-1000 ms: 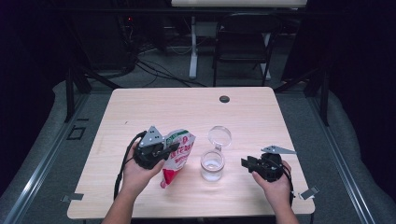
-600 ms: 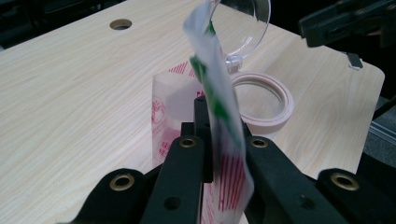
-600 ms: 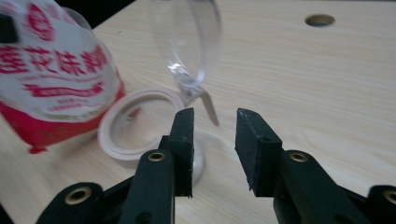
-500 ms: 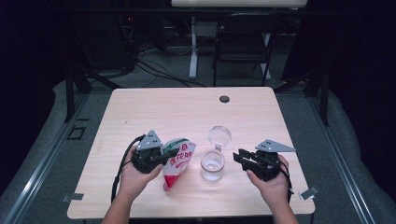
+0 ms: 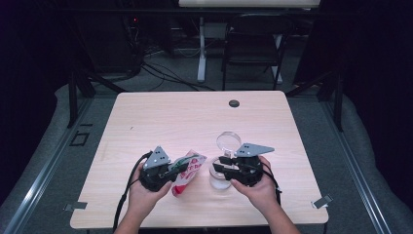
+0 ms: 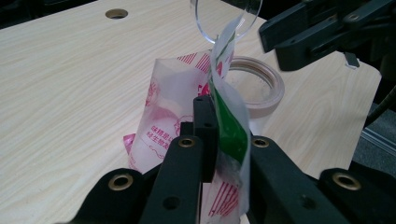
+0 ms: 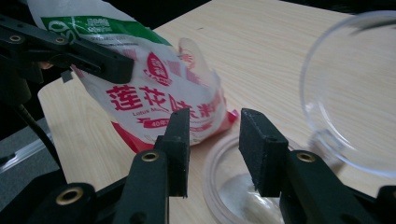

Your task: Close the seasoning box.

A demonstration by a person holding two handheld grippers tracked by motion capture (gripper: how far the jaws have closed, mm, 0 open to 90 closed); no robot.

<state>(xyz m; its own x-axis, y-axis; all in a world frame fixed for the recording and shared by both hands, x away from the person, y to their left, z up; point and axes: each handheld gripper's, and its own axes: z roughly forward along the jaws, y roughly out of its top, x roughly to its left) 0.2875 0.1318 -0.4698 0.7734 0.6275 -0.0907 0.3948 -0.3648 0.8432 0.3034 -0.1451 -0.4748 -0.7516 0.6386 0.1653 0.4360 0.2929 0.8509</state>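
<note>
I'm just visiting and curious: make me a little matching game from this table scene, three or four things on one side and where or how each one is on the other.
Things:
1. red, white and green plastic seasoning bag
2. round clear glass jar
3. clear round hinged lid
4. small dark round hole in the wooden table

States or places:
A. swung open, tilted up behind the jar's mouth
B. near the far edge of the table
C. pinched by its top in the left gripper
D. standing open under the open jaws of the right gripper

Pairs: 1-C, 2-D, 3-A, 4-B
</note>
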